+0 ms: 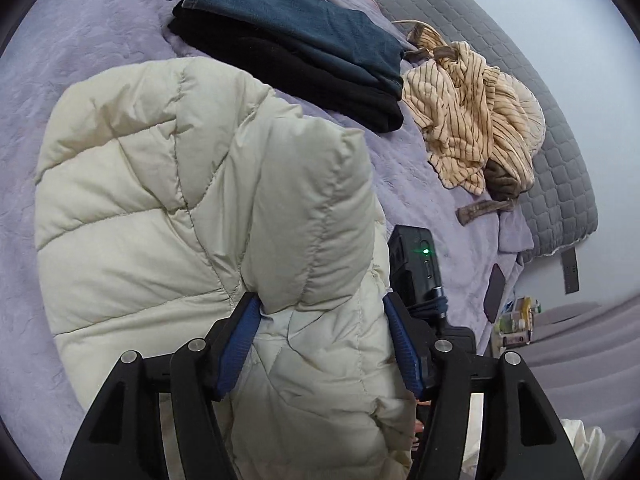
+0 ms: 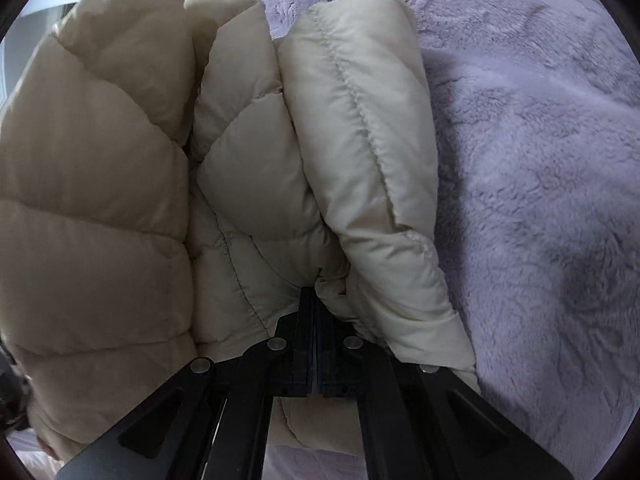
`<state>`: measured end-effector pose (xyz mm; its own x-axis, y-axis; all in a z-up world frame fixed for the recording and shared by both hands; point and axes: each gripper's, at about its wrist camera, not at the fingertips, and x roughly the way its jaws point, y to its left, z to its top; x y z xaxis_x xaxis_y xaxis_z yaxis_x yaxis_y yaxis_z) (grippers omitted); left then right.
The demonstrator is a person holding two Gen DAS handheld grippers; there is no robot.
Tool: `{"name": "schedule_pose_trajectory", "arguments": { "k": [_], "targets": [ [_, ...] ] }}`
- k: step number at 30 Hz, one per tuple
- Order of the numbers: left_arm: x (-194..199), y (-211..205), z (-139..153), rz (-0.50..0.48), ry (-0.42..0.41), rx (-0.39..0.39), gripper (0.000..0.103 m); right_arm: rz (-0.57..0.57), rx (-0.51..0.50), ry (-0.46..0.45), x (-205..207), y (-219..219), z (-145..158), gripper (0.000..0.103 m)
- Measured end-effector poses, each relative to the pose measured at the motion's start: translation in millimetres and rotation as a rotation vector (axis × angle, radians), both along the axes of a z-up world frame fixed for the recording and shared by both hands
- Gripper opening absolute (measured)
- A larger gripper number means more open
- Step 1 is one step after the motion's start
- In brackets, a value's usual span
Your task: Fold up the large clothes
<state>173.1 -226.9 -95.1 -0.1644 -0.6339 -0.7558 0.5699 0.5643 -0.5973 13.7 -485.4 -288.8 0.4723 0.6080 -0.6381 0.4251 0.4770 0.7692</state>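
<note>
1. The cream quilted puffer jacket [image 1: 168, 184] is lying bunched on the lilac fleece bedspread [image 1: 80, 32], its long axis running away from both grippers toward the far side of the bed.
2. The left gripper [image 1: 322, 320] is standing released: its blue-padded jaws are spread around a puffy folded sleeve or edge, one pad touching the fabric, the other apart from it.
3. The right gripper [image 2: 316, 300] is clenching a thin pinch of the jacket's fabric right at its tips, with thick padded folds bulging straight ahead of it.
4. The right hand appears to be the one carrying the fold, so the coming move is likely turning on it, drawing the gripped edge along the jacket's length.
5. Folded blue denim jeans [image 1: 288, 20] on a black folded garment [image 1: 280, 76], and a crumpled tan striped garment [image 1: 472, 116], are lying beyond the jacket, apart from it.
</note>
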Motion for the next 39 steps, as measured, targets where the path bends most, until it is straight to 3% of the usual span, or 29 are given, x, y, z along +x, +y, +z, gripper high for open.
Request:
{"name": "schedule_pose_trajectory", "arguments": {
  "k": [3,5,6,7,8,11,12,13,14,17,23,25,33,38,39],
  "targets": [
    [-1,-1,-4,-0.001,0.01,-0.012,0.063,-0.072,0.052,-0.03,-23,-34,17,0.004],
    [-3,-4,-2,-0.011,-0.01,-0.011,0.063,-0.128,0.058,-0.069,-39,-61,33,0.013],
    [-4,-6,-1,-0.014,-0.018,-0.01,0.063,-0.163,0.066,-0.092,-45,-74,42,0.045],
    [-6,-8,0,-0.018,-0.024,-0.009,0.063,-0.196,0.077,-0.125,-48,-87,51,0.083],
    [-7,-10,0,-0.02,-0.03,-0.007,0.063,-0.215,0.093,-0.167,-50,-97,59,0.089],
    [-10,-14,1,-0.029,-0.039,-0.002,0.063,-0.182,0.129,-0.23,-34,-112,75,0.079],
    [-10,-15,2,-0.032,-0.043,-0.005,0.063,-0.155,0.114,-0.22,-25,-107,79,0.058],
    [-12,-16,4,-0.036,-0.047,-0.007,0.063,-0.119,0.101,-0.199,-16,-106,77,0.02],
    [-13,-16,5,-0.041,-0.051,-0.013,0.063,-0.088,0.087,-0.173,-8,-105,72,0.004],
    [-19,-20,5,-0.083,-0.049,-0.044,0.063,-0.016,0.029,-0.127,4,-106,56,0.004],
    [-37,-47,-19,-0.178,-0.062,-0.025,0.063,0.078,0.104,-0.089,43,-90,1,0.004],
    [-42,-51,-26,-0.206,-0.084,-0.013,0.063,0.132,0.096,-0.089,55,-85,-4,0.004],
    [-63,-67,-44,-0.292,-0.195,0.039,0.063,0.229,0.053,-0.053,74,-56,-10,0.0],
    [-62,-69,-45,-0.288,-0.187,0.042,0.063,0.174,0.007,-0.054,71,-59,17,0.006],
    [-63,-68,-45,-0.288,-0.19,0.043,0.063,0.159,-0.012,-0.061,65,-61,26,0.013]
  ]
}}
